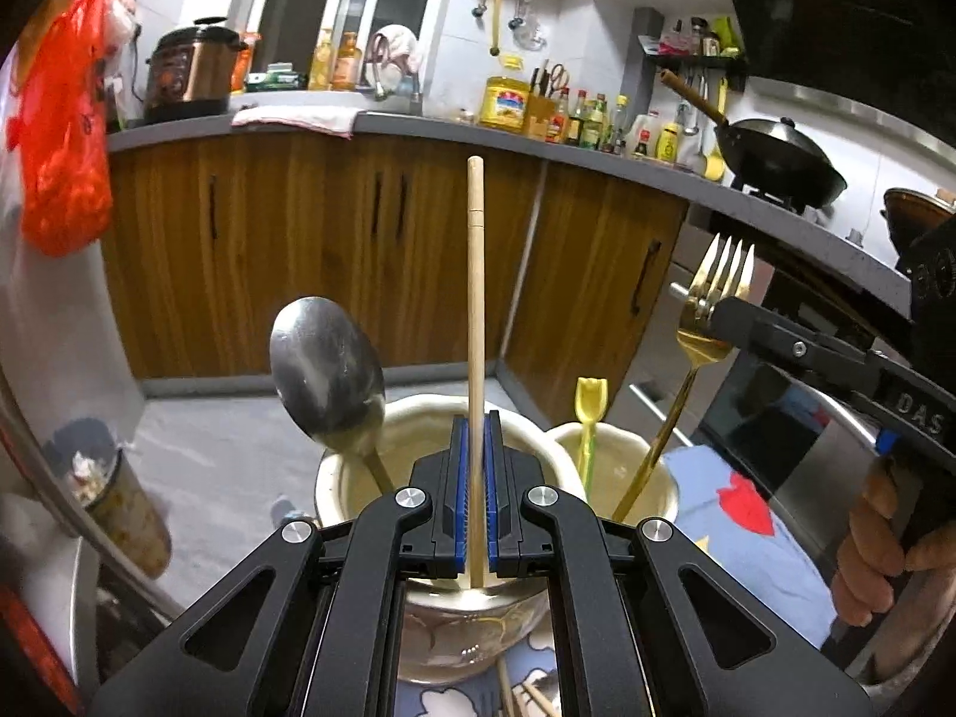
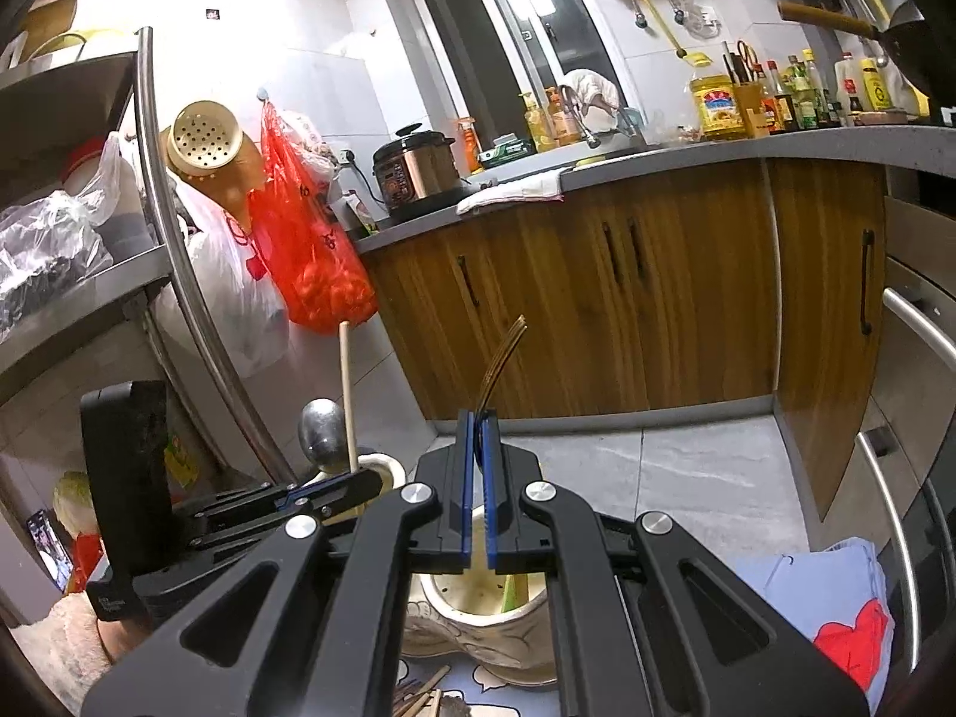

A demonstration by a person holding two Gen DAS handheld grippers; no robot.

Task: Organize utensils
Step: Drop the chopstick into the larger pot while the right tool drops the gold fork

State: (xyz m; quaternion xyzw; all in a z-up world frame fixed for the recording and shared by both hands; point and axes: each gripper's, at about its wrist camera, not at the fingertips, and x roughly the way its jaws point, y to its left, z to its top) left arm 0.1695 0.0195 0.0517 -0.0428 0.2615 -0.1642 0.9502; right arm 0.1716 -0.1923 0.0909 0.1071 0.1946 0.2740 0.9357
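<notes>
My left gripper (image 1: 476, 418) is shut on a wooden chopstick (image 1: 475, 299) that stands upright over a cream ceramic cup (image 1: 334, 472). A steel spoon (image 1: 325, 370) leans in that cup. My right gripper (image 2: 478, 418) is shut on a gold fork (image 2: 499, 364), tines up, over a second cream cup (image 2: 478, 609). In the left wrist view the right gripper (image 1: 711, 308) holds the fork (image 1: 711, 299) at its neck, its handle down in the second cup (image 1: 561, 436) beside a yellow utensil (image 1: 588, 418). In the right wrist view the left gripper (image 2: 364, 481) holds the chopstick (image 2: 348, 394) by the spoon (image 2: 322, 430).
The cups stand on a blue patterned cloth (image 1: 747, 532). More chopsticks (image 1: 520, 696) lie on it below the left gripper. A metal rack (image 2: 149, 209) stands to the left, wooden cabinets (image 1: 299, 251) behind, a red bag (image 2: 305, 239) hanging nearby.
</notes>
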